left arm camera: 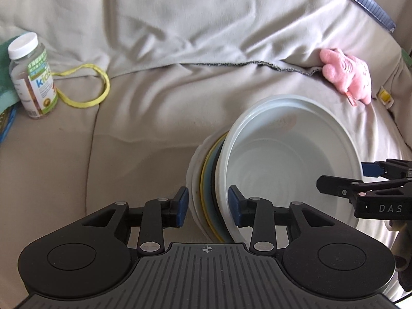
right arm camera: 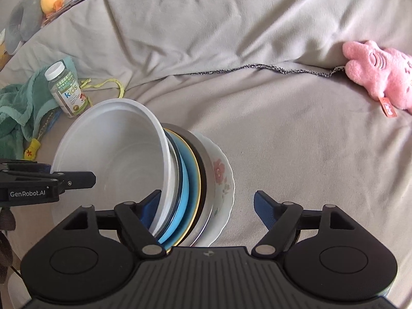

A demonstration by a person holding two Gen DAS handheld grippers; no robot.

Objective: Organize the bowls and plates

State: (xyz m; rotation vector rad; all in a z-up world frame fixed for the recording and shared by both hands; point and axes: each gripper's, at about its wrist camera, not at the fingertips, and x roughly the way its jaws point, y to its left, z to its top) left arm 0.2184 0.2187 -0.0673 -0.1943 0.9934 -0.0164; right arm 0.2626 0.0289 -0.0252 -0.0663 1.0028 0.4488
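Near front edge of beige sofa seat [left arm camera: 144, 141]: nested stack, white plastic bowl [right arm camera: 116, 154] over plates [right arm camera: 203, 180], tipped on edge. Left gripper [left arm camera: 208, 207] and right gripper [right arm camera: 203, 209] both straddle rims, jaws spread, not pinching.

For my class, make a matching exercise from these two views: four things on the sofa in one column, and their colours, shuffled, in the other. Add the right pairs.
Things
1. plush toy
2. top bowl
3. towel
4. cord loop

Colours
A. green
B. yellow
C. pink
D. white

Pairs: 1-C, 2-D, 3-A, 4-B
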